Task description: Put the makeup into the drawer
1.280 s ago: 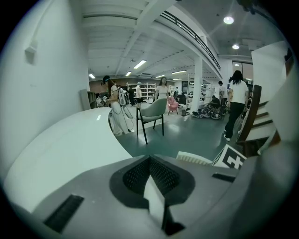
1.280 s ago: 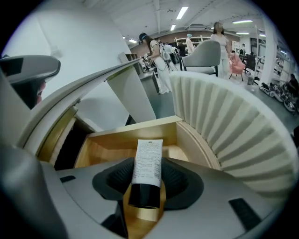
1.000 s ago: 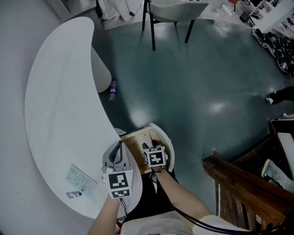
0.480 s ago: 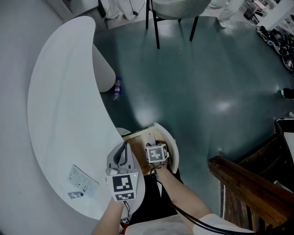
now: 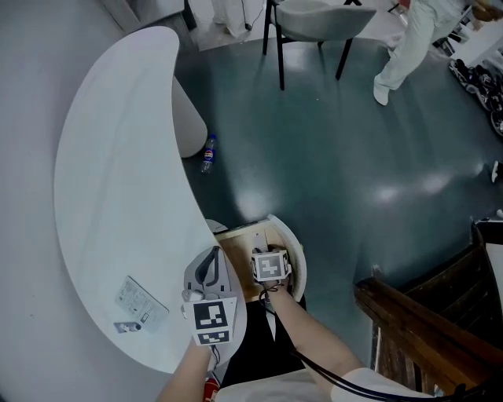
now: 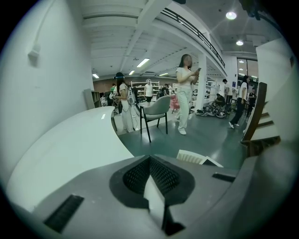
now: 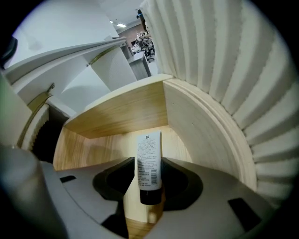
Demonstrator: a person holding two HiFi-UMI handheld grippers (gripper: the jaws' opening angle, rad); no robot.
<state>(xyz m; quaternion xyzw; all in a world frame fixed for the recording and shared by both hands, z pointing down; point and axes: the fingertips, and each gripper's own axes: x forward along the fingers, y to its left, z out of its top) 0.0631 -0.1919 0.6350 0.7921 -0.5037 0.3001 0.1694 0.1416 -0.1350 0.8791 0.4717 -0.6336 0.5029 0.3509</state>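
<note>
Not much movement in this last second, but it matters: the right gripper (image 7: 148, 176) has tipped a shade steeper and sits down inside the open drawer (image 7: 121, 112). Its marker cube now faces squarely up in the head view. Its jaws stand about half apart, clamped on the makeup tube (image 7: 148, 158), cap end back toward the camera and flat end pointing ahead. The tube hangs just above the drawer's wooden floor, so I judge the carry is done and only the release is left.

Tight quarters, though. The curved wooden wall wraps close on the jaws' right and the straight back wall stands just ahead of the tube. To the left there's bare floor. If the jaws open here, the tube should drop flat without fouling either wall.

The left gripper (image 6: 149, 161) hovers just beside its partner over the table (image 5: 118, 173) edge, jaws pressed together with nothing between them.

Further off on the left gripper's outer side, a printed card (image 5: 141, 302) lies on the tabletop. Well ahead of both tools, a bottle (image 5: 207, 154) lies on the floor, a chair (image 5: 314, 20) stands beyond it, and a person (image 5: 405, 47) has come walking past. None of that is in the way.
</note>
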